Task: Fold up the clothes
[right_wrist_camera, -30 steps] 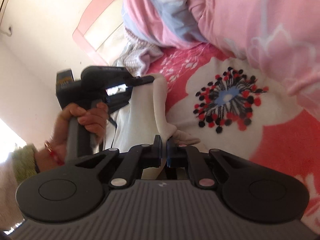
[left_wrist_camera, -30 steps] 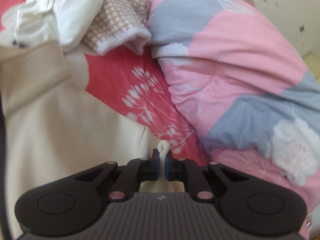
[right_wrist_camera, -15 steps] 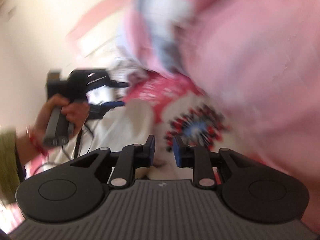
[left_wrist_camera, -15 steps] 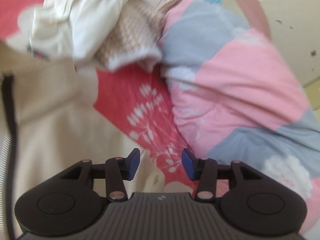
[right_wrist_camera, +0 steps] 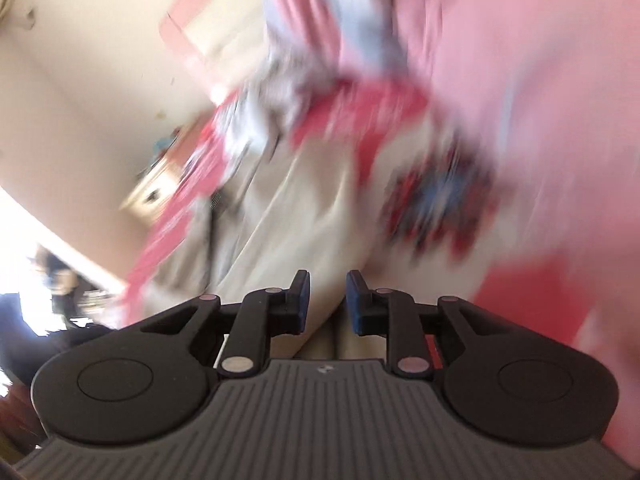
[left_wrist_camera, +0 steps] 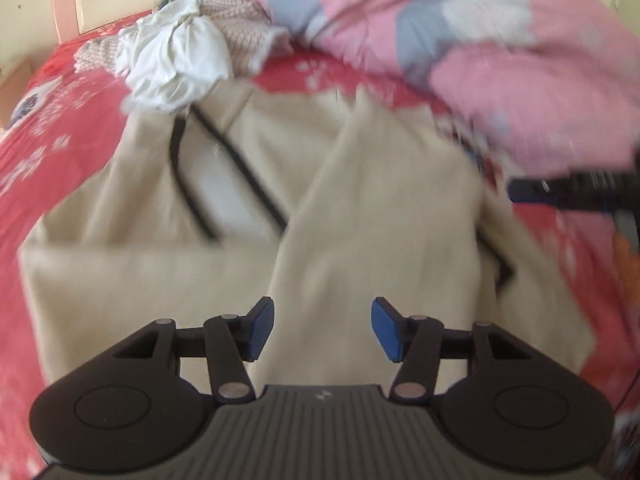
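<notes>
A cream garment with dark trim (left_wrist_camera: pixel 360 216) lies spread on the red flowered bed sheet (left_wrist_camera: pixel 52 128), one long panel folded across its middle. My left gripper (left_wrist_camera: pixel 322 330) is open and empty, raised above the garment's near part. My right gripper (right_wrist_camera: pixel 327 304) is open and empty over the same cream garment (right_wrist_camera: pixel 304 208); that view is heavily blurred. The right gripper's dark body (left_wrist_camera: pixel 576 190) shows at the right edge of the left wrist view.
A crumpled white garment (left_wrist_camera: pixel 176 60) and a checked beige one (left_wrist_camera: pixel 248 28) lie piled at the far end. A pink and grey quilt (left_wrist_camera: pixel 480 40) is heaped along the right. A pink headboard (left_wrist_camera: pixel 66 8) stands behind.
Both grippers have opened and let go of the cream garment. Both have pulled back and up, so the whole garment now shows in the left wrist view.
</notes>
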Motion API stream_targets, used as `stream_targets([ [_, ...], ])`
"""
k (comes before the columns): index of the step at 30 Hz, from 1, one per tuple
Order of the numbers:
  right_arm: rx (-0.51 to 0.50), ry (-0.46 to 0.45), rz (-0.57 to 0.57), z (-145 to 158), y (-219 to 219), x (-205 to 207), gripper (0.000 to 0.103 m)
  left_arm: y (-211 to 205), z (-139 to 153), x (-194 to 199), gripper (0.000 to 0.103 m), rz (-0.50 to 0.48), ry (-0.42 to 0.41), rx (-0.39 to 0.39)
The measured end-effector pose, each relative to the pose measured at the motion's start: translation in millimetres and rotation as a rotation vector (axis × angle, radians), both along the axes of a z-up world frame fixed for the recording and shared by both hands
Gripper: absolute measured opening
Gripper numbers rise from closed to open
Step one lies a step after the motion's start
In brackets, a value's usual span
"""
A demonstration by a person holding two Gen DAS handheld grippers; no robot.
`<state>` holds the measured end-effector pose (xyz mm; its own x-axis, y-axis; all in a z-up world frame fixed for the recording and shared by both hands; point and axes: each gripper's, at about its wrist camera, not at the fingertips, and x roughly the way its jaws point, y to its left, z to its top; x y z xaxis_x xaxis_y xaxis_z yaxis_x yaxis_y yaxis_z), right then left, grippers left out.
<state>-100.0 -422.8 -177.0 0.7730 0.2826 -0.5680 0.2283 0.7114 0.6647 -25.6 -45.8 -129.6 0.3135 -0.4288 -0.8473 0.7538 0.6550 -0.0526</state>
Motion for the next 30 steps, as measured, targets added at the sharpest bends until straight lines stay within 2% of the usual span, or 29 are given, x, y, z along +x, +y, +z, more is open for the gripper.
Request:
stream_targets([
  [3, 0.124, 0.077, 0.023, -18, 9, 10, 0.025, 19, -1, -34, 0.055, -0.056, -0.003, -0.019],
  [5, 0.198, 0.111, 0.031, -27, 21, 18, 0.037, 27, -3, -50, 0.058, -0.099, 0.025, -0.041],
  [7, 0.213, 0.116, 0.042, -29, 29, 24, 0.040, 33, -8, -66, 0.058, -0.145, 0.057, -0.050],
  [9, 0.226, 0.124, 0.046, -31, 34, 31, 0.039, 32, -17, -81, 0.058, -0.171, 0.016, -0.003],
  [10, 0.230, 0.127, 0.042, -31, 35, 32, 0.029, 31, -21, -88, 0.055, -0.183, -0.008, 0.024],
  [11, 0.231, 0.113, 0.042, -29, 39, 23, 0.009, 32, -25, -90, 0.050, -0.181, -0.015, 0.041],
  [12, 0.220, 0.093, 0.043, -23, 40, 21, 0.005, 33, -29, -92, 0.047, -0.176, -0.019, 0.056],
  [14, 0.167, 0.060, 0.037, -13, 43, 15, 0.004, 37, -35, -93, 0.043, -0.165, -0.020, 0.071],
  [18, 0.025, 0.170, 0.006, -22, 41, 10, 0.005, 43, -38, -91, 0.043, -0.139, -0.006, 0.057],
  [19, 0.012, 0.176, 0.011, -22, 41, 7, 0.004, 43, -38, -91, 0.044, -0.135, -0.007, 0.057],
  [20, -0.001, 0.182, 0.016, -21, 42, 4, 0.008, 43, -39, -91, 0.044, -0.133, -0.008, 0.058],
  [22, -0.069, 0.146, 0.027, -1, 49, -6, 0.008, 42, -39, -94, 0.048, -0.138, -0.018, 0.069],
  [23, -0.138, 0.111, 0.039, 11, 56, -11, 0.008, 42, -39, -95, 0.051, -0.141, -0.024, 0.075],
  [25, -0.233, 0.024, 0.106, 32, 73, -19, 0.008, 41, -41, -99, 0.056, -0.147, -0.036, 0.080],
  [27, -0.288, -0.055, 0.222, 40, 93, -20, 0.008, 40, -42, -103, 0.058, -0.154, -0.051, 0.087],
  [30, -0.354, -0.056, 0.400, 19, 123, -8, 0.014, 37, -45, -109, 0.061, -0.161, -0.085, 0.103],
])
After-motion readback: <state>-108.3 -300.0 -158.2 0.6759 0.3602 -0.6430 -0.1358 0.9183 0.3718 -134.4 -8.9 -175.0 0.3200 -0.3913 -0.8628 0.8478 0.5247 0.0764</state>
